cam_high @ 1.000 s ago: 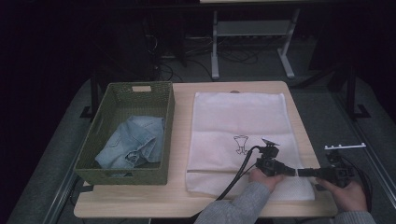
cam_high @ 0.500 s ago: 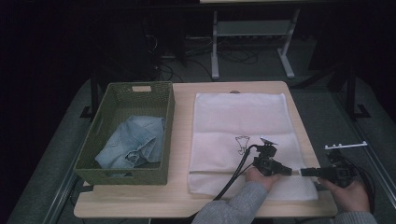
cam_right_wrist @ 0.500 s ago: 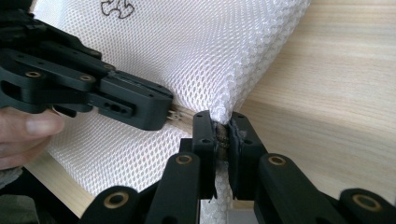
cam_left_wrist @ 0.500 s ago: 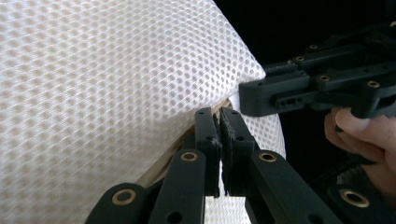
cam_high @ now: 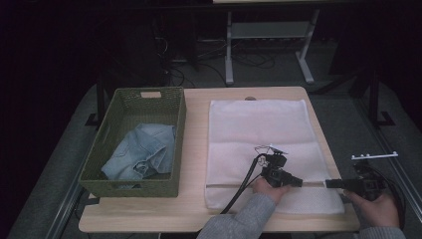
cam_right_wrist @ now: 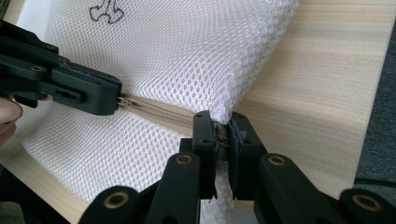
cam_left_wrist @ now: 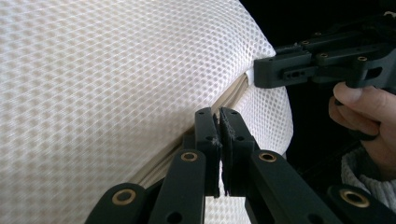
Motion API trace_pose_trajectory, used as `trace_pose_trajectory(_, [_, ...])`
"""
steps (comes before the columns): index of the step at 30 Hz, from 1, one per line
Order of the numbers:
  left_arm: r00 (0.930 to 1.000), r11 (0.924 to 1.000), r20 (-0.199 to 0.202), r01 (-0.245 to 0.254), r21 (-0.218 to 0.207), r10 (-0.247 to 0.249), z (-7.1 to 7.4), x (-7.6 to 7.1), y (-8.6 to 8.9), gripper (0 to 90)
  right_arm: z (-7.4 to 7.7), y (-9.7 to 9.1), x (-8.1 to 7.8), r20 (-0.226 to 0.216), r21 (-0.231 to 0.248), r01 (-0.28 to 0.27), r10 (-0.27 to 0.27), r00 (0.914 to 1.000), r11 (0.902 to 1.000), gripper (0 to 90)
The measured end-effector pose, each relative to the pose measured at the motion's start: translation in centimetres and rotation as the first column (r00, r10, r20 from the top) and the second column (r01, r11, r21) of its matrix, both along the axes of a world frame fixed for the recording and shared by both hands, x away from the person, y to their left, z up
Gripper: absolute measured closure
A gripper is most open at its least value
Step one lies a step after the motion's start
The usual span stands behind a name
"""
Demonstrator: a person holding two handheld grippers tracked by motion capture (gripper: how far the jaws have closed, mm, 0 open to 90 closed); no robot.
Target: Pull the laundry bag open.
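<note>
Grippers clamped: left gripper (cam_high: 298, 182) on the zipper pull (cam_right_wrist: 122, 101), right gripper (cam_high: 331, 183) on the white mesh laundry bag (cam_high: 259, 127) end. I pull straight along the zipper, bag taut.

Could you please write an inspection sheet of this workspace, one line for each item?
Surface: light wooden table, bare along its near edge.
Job's things: white mesh laundry bag lies flat, zipper line across its near part.
Clutter: green woven basket left of the bag, blue denim garment inside.
Grippers: left gripper shut on the zipper pull, on the zipper line; right gripper shut on the bag's right edge at the zipper's end.
Cables: black cable trails from the left gripper over the bag and the table's near edge.
Surroundings: dark room, grey metal stand behind the table.
</note>
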State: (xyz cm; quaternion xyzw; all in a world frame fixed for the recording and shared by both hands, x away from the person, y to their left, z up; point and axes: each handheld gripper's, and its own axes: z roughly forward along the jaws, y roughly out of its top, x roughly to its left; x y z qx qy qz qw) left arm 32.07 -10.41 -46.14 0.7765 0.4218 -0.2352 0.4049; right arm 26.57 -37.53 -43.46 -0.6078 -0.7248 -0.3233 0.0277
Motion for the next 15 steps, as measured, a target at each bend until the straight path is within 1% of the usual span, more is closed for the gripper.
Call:
trace_pose_trajectory(3, [1.0000, 1.0000, 0.003, 0.006, 0.005, -0.006, 0.2, 0.1, 0.8, 87.1, 0.0, -0.2, -0.1, 0.001, -0.003, 0.006, -0.006, 1.0000, 1.0000, 82.0])
trace_pose_trajectory(6, [1.0000, 1.0000, 0.009, -0.005, 0.001, 0.005, 0.5, 0.1, 1.7, 87.1, 0.0, -0.3, -0.1, 0.005, -0.004, 0.010, -0.010, 0.9999, 0.9999, 82.0])
trace_pose_trajectory(7, [0.9999, 1.0000, 0.011, -0.007, 0.006, 0.007, 0.5, 0.1, 2.0, 87.1, 0.0, -0.3, -0.1, 0.005, -0.005, 0.011, -0.011, 0.9999, 0.9999, 82.0])
trace_pose_trajectory(12, [0.9998, 0.9998, 0.003, -0.020, 0.008, 0.020, 0.4, 0.2, 3.7, 87.1, 0.1, -0.3, -0.2, 0.002, -0.023, 0.017, -0.017, 0.9998, 0.9996, 82.0])
trace_pose_trajectory(15, [0.9995, 0.9995, 0.008, -0.031, 0.009, 0.031, 0.6, 0.2, 4.8, 87.1, 0.1, -0.2, -0.1, 0.006, -0.030, 0.018, -0.018, 0.9998, 0.9994, 82.0])
